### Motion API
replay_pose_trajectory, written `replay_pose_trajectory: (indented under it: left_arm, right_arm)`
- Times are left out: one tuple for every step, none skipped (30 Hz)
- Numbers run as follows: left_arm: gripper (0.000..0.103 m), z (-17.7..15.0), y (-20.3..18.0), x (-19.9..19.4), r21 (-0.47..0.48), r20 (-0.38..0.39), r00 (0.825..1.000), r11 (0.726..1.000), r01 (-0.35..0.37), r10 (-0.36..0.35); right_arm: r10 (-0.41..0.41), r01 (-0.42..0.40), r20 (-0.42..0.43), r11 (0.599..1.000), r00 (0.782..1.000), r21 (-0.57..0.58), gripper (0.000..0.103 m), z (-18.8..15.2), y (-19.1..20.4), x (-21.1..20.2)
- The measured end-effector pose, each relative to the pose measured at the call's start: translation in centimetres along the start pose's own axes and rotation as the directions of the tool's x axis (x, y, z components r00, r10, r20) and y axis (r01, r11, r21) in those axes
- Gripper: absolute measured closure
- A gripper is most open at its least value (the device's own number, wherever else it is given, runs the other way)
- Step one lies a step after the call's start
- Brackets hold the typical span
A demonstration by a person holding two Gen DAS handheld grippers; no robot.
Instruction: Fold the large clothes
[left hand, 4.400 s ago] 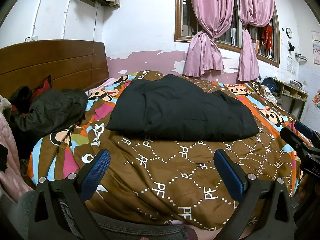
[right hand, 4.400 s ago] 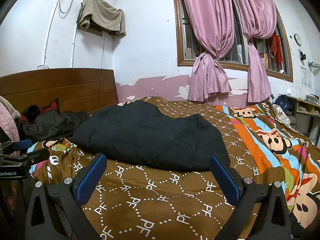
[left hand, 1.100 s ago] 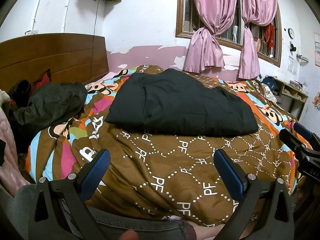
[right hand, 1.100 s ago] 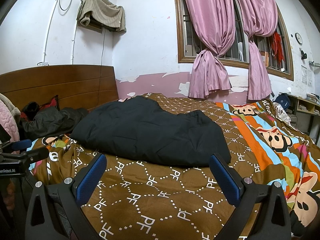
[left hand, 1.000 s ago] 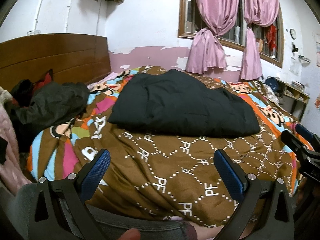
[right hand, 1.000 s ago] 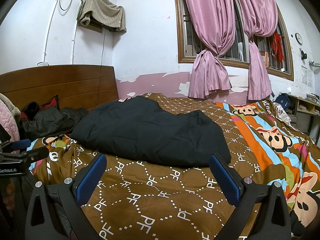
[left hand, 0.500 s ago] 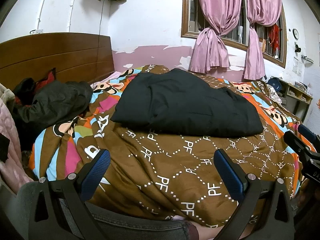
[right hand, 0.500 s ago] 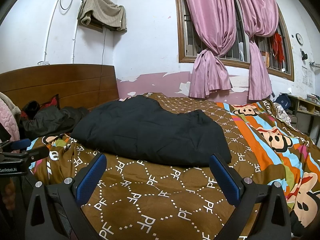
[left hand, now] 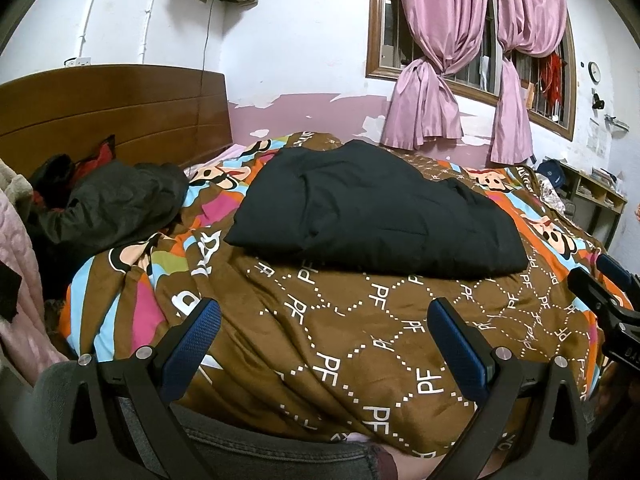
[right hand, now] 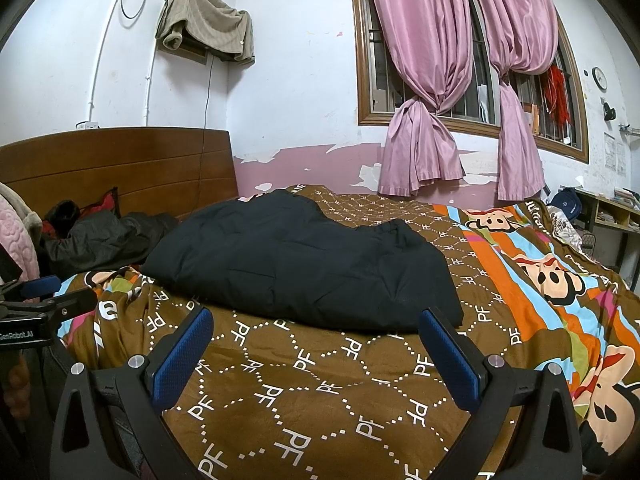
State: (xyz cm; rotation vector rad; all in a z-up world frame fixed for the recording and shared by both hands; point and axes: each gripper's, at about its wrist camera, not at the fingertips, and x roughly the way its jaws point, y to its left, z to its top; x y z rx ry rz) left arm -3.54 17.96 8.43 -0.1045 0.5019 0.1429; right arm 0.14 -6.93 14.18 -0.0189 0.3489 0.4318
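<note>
A large black padded garment (left hand: pixel 372 212) lies folded into a flat bundle in the middle of the bed; it also shows in the right wrist view (right hand: pixel 304 264). My left gripper (left hand: pixel 324 340) is open and empty, held at the near edge of the bed, well short of the garment. My right gripper (right hand: pixel 316 352) is open and empty, also near the bed's front edge, short of the garment. Each gripper shows at the edge of the other's view.
The bed carries a brown and cartoon-striped quilt (left hand: pixel 360 332). A dark jacket (left hand: pixel 104 204) lies heaped by the wooden headboard (left hand: pixel 112 112) on the left. Pink cloth (left hand: pixel 16 272) hangs at the far left. A window with pink curtains (right hand: pixel 432 92) and a shelf (right hand: pixel 612 208) stand behind.
Both grippers stay open and empty. The left wrist view has shifted slightly, drifting a little to the right and closer; the garment has not moved.
</note>
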Motion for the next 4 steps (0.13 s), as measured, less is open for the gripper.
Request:
replay_pose_trajectory:
  left_arm:
    - [0.002, -0.02, 0.00, 0.05, 0.000, -0.001, 1.000, 1.000, -0.001, 0.001]
    - [0.002, -0.04, 0.01, 0.05, 0.000, -0.002, 1.000, 1.000, -0.002, 0.002]
    - [0.002, -0.04, 0.05, 0.06, -0.001, -0.003, 1.000, 1.000, -0.002, 0.002]
    - [0.002, -0.04, 0.06, 0.09, -0.001, -0.003, 1.000, 1.000, -0.001, 0.001]
  right_arm:
    - [0.000, 0.000, 0.000, 1.000, 1.000, 0.000, 0.000, 0.02, -0.01, 0.02]
    - [0.000, 0.000, 0.000, 1.000, 1.000, 0.000, 0.000, 0.02, -0.02, -0.01]
    - [0.000, 0.000, 0.000, 1.000, 1.000, 0.000, 0.000, 0.02, -0.02, -0.02]
    - [0.001, -0.001, 0.000, 1.000, 1.000, -0.001, 0.000, 0.09, -0.04, 0.12]
